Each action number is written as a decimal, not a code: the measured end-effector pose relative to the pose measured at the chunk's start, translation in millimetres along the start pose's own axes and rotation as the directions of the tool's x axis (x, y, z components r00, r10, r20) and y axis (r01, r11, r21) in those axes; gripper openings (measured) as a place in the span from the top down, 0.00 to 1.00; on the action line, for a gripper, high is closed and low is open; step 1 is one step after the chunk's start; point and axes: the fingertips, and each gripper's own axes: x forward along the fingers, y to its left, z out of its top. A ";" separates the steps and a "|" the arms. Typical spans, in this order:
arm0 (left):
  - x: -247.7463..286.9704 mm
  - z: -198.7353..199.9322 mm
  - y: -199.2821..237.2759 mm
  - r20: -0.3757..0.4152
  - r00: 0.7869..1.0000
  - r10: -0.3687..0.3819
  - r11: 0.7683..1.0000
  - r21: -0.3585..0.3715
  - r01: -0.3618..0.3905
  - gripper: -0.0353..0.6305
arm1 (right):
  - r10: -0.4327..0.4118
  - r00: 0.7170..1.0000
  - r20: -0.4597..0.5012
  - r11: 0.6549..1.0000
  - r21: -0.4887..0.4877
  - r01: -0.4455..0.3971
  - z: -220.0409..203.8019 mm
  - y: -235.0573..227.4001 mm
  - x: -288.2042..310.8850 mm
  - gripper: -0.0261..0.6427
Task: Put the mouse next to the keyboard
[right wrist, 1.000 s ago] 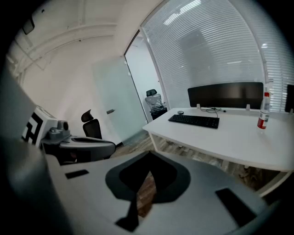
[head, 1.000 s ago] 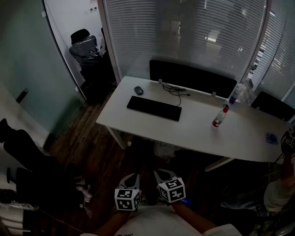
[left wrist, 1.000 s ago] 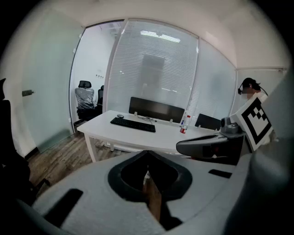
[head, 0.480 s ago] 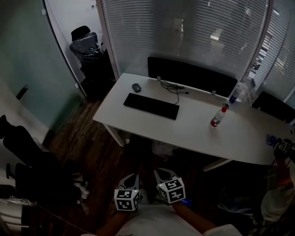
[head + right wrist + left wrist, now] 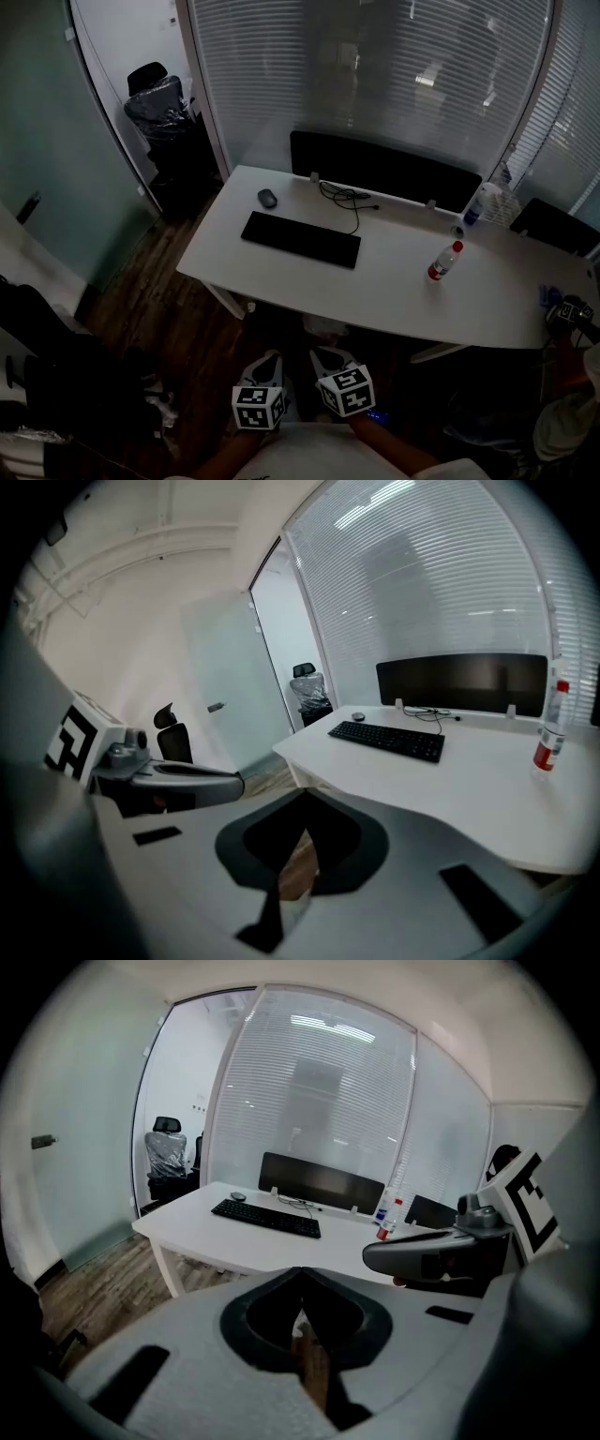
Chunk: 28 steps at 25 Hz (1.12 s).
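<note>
Head view: the mouse point(image 5: 267, 197) lies just beyond the keyboard's point(image 5: 300, 239) far left corner on the table point(image 5: 394, 300). The left gripper point(image 5: 268, 362) and right gripper point(image 5: 324, 356) hang well short of the keyboard, so this looks like the approach, with no grasp yet made.

Left gripper view: its jaws are pressed together with nothing between them, and the keyboard point(image 5: 265, 1217) and mouse point(image 5: 238, 1196) are far ahead.

Right gripper view: its jaws are likewise closed and empty. The mouse point(image 5: 357, 716) sits behind the keyboard point(image 5: 386, 740). The next move probably calls for reaching past the keyboard and opening one gripper's jaws over the mouse.
</note>
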 end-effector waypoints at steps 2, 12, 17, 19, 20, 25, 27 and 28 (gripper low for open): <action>16.3 17.8 18.1 0.001 1.000 -0.007 1.000 0.006 0.007 0.94 | -0.005 1.000 0.002 1.000 0.004 0.005 17.0 -6.7 23.7 0.96; 105.2 113.5 125.8 -0.018 0.999 -0.052 0.998 0.046 0.052 0.94 | -0.053 0.998 0.017 0.998 0.045 0.052 116.6 -40.1 152.6 0.96; 133.0 152.4 174.6 -0.018 0.998 -0.066 0.996 0.059 0.067 0.94 | -0.075 0.997 0.034 0.996 0.057 0.073 157.7 -41.0 200.2 0.96; 140.2 163.7 186.5 -0.007 0.998 -0.065 0.996 0.058 0.066 0.94 | -0.079 0.996 0.036 0.996 0.046 0.077 167.4 -40.6 212.7 0.96; 143.8 167.6 191.2 -0.004 0.998 -0.064 0.997 0.053 0.064 0.94 | -0.079 0.996 0.033 0.996 0.044 0.078 170.6 -40.8 218.1 0.96; 155.5 178.0 204.1 -0.008 0.998 -0.063 0.998 0.017 0.063 0.94 | -0.074 0.997 0.011 0.996 0.049 0.073 180.7 -39.9 232.2 0.96; 159.3 181.6 206.0 -0.004 0.998 -0.060 0.998 0.010 0.060 0.94 | -0.072 0.997 0.010 0.996 0.046 0.071 184.6 -43.0 235.4 0.96; 161.3 183.1 206.3 -0.002 0.998 -0.057 0.998 0.006 0.057 0.94 | -0.070 0.998 0.011 0.997 0.044 0.069 186.7 -45.7 236.6 0.96</action>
